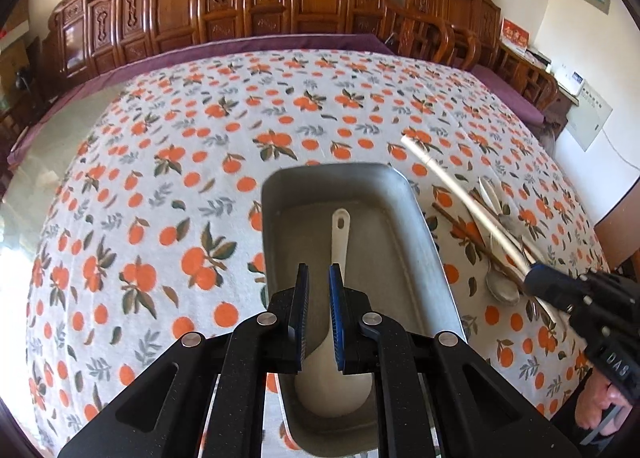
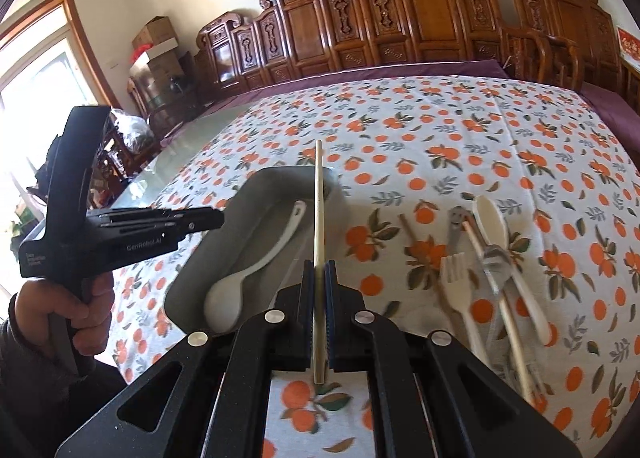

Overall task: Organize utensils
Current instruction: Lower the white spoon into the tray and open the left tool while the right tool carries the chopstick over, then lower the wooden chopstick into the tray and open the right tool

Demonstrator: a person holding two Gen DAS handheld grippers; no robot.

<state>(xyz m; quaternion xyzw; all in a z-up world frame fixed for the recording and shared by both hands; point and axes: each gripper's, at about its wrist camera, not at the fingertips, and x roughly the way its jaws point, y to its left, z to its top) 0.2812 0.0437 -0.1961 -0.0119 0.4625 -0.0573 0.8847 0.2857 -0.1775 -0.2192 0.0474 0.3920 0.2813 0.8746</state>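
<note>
A grey metal tray lies on the orange-print tablecloth with a white plastic spoon inside. My left gripper hovers over the tray's near end, open and empty, jaws a small gap apart above the spoon. My right gripper is shut on a pale chopstick, held above the cloth at the tray's right edge. The left gripper also shows in the right wrist view, and the right gripper in the left wrist view.
Right of the tray lies a pile of utensils: a white fork, a metal fork, a white spoon, brown chopsticks and a metal spoon. Carved wooden chairs line the far side.
</note>
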